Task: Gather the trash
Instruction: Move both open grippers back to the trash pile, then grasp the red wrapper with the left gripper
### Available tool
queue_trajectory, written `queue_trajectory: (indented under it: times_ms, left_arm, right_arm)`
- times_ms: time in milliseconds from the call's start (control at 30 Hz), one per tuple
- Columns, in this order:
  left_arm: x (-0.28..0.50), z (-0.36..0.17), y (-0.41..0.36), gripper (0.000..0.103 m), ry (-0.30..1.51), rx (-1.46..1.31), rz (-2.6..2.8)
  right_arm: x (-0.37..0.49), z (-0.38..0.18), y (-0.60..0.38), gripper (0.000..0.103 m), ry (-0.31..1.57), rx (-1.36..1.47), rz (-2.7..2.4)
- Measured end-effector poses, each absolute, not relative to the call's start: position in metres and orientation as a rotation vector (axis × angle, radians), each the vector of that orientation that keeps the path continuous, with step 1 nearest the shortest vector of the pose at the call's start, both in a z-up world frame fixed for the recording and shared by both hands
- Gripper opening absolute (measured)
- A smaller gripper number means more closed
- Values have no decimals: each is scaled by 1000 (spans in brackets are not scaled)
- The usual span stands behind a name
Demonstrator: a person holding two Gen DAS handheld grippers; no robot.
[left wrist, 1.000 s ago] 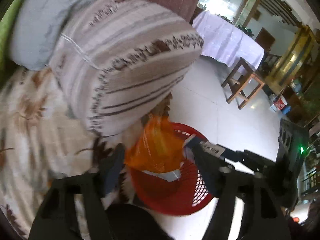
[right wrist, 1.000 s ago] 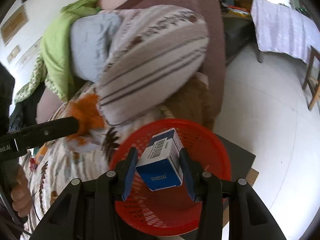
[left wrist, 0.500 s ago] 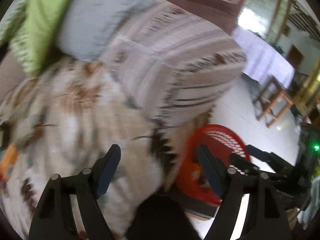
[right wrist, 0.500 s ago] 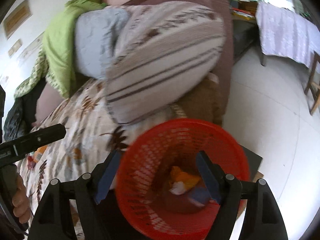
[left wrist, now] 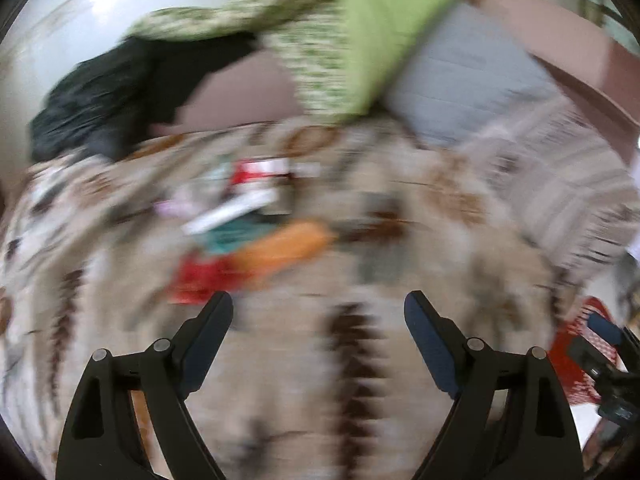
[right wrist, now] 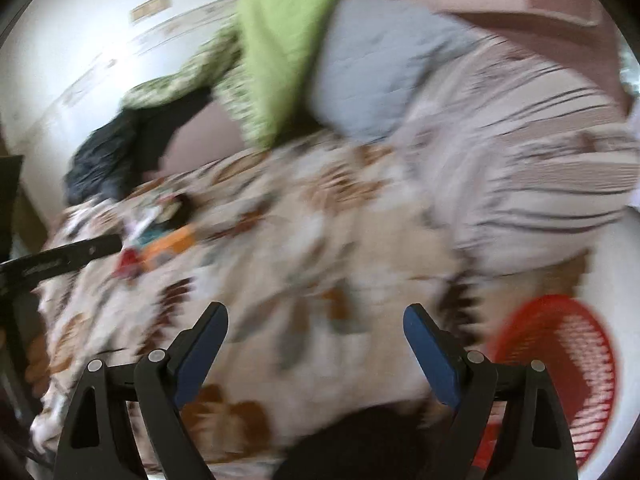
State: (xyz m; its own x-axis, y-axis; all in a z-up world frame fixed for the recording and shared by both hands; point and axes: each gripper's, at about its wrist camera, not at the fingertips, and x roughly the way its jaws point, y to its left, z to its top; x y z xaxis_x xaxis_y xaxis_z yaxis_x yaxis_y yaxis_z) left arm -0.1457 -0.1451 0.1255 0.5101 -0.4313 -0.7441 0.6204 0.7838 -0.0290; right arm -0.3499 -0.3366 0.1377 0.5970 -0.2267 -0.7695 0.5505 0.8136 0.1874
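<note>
Your left claw [left wrist: 318, 316] hangs released over the patterned bed cover [left wrist: 304, 392], its jaws spread wide with only blurred fabric between them; they have just been opening further. Your right claw [right wrist: 316, 330] is likewise released and empty above the same cover [right wrist: 304, 280], its jaws having just swung wide apart.

Nearest to you on the right, off the bed's near right edge, sits the red mesh basket [right wrist: 560, 364]; in the left wrist view only a slice of it [left wrist: 568, 360] shows at the right border, partly behind your other tool.

Farther out on the bed, toward its left side, the remaining trash lies in a loose heap: a red wrapper [left wrist: 196, 280] closest to your left claw, an orange packet [left wrist: 288, 244] just beyond it, then a teal piece, a white strip and a red-and-white packet [left wrist: 260, 172] behind. Motion blur hides their details. In the right wrist view the same pile [right wrist: 160, 240] lies just beside the tip of your left tool.

At the far edge, a striped cushion [right wrist: 540, 152], a grey pillow [right wrist: 376, 72], a green cloth [left wrist: 384, 28] and a dark garment [left wrist: 120, 88] are stacked against the brown backrest.
</note>
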Motion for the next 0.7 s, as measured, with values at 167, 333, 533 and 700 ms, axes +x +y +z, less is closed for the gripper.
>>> queue_trajectory:
  times_ms: [167,333,533,700]
  left_arm:
    - [-91,102,-92,87,858,244,-530]
    - [-50,72,-80,87,931,224,-513]
    - [-18,56,-97,87,979,132,-584]
    - [-4,28,-120,92,1035,131,-581]
  right_arm:
    - [-318,115,-329,91,856,493,-420]
    - [-300,119,-327,91,881,451,-423]
    - [-301,105,-340,91,933,558,-425]
    - [-308,104,-343,91,910,589,-424]
